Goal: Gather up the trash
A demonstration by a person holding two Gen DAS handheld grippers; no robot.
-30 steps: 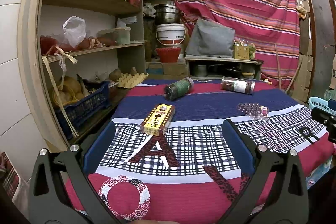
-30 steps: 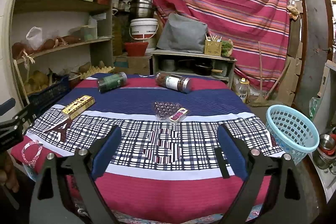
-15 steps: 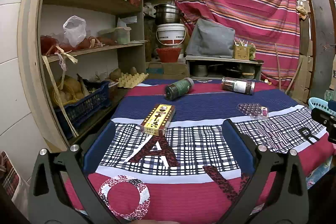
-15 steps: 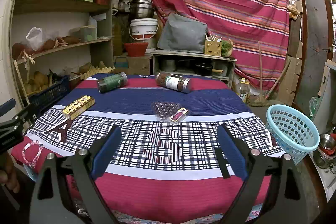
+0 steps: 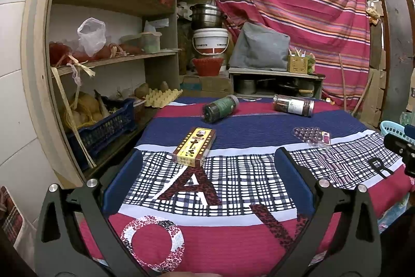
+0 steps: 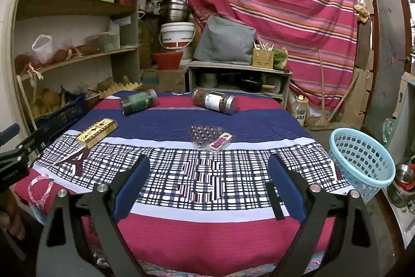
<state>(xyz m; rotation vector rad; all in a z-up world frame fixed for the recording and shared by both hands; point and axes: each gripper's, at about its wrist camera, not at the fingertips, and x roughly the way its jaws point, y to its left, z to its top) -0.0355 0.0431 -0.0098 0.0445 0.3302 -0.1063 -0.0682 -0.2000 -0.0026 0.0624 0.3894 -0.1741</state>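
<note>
Over the tabletop's [image 6: 207,230] near edge both grippers, left [image 5: 205,179] and right [image 6: 208,182], hover with fingers apart, empty. Yellow cardboard box [image 5: 195,146] lies at twelve o'clock of the left: approach low, straddle its narrow sides; light-blue plastic basket [image 6: 361,160] waits at three o'clock.

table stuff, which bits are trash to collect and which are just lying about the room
For the job: yellow box, green-label jar, white-label jar, blister pack, blue basket beside the table.

Just lying about: egg tray, white bucket, blue crate, grey bag.
</note>
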